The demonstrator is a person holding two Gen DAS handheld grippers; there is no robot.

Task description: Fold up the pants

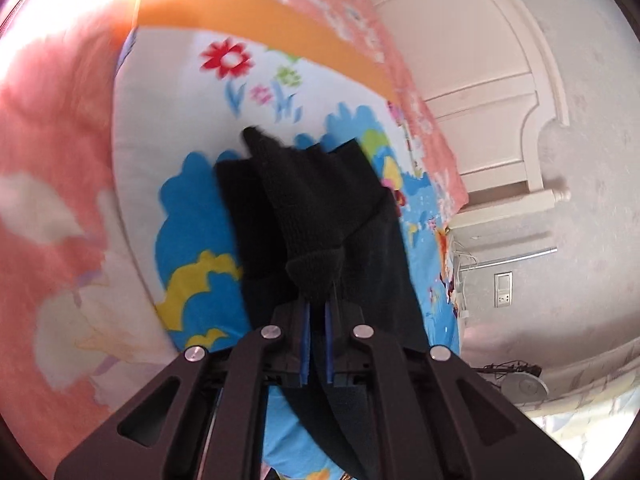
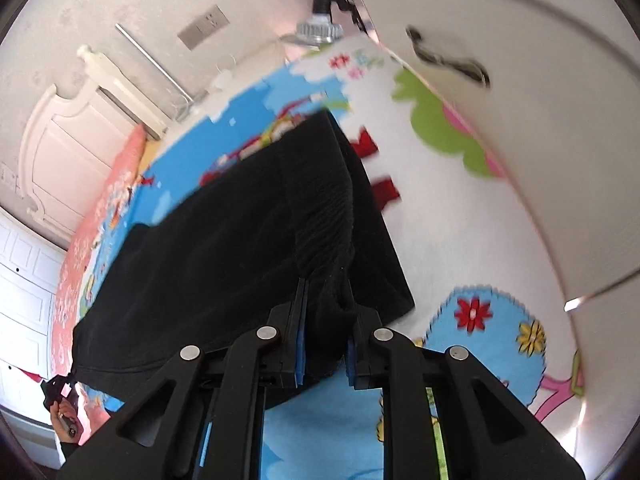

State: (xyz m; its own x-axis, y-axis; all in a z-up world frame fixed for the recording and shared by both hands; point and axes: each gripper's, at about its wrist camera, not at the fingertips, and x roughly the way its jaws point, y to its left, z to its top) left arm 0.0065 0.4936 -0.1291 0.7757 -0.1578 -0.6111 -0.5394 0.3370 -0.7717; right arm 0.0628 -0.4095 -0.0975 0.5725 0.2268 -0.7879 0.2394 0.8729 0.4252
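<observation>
Two hand-held grippers, both clamped on the black pants (image 2: 224,248). Both views motion-blurred.

Left hand-held gripper (image 1: 316,308): jaws narrow, blue pads nearly together, a bunched knitted corner of the pants pinched between them. Fabric rises from the pinch in ribbed folds, with a loose point sticking up at the far end. More dark cloth hangs down past the right finger toward the bottom of the frame.

Right hand-held gripper (image 2: 326,320): jaws slightly wider apart, a thick wad of the ribbed waistband area filling the gap, blue pads pressing it from both sides. From the pinch the pants spread away to the left as a broad, mostly flat sheet; a second layer shows along the right edge beneath the top one.

Pants lie over a bed sheet (image 2: 460,208) printed with blue cloud shapes, yellow patches, red flowers and green blobs. Whether the sheet of cloth is lifted clear of the bed or resting on it, cannot tell.

Pink quilt (image 1: 52,160) with pale shapes lies at the left of the left view; an orange band (image 1: 248,24) runs beside it. White headboard (image 1: 472,80) stands behind the bed. Wall socket (image 1: 503,288) on the grey wall near the bed edge. A round metal lamp (image 2: 318,30) sits at the far end in the right view.
</observation>
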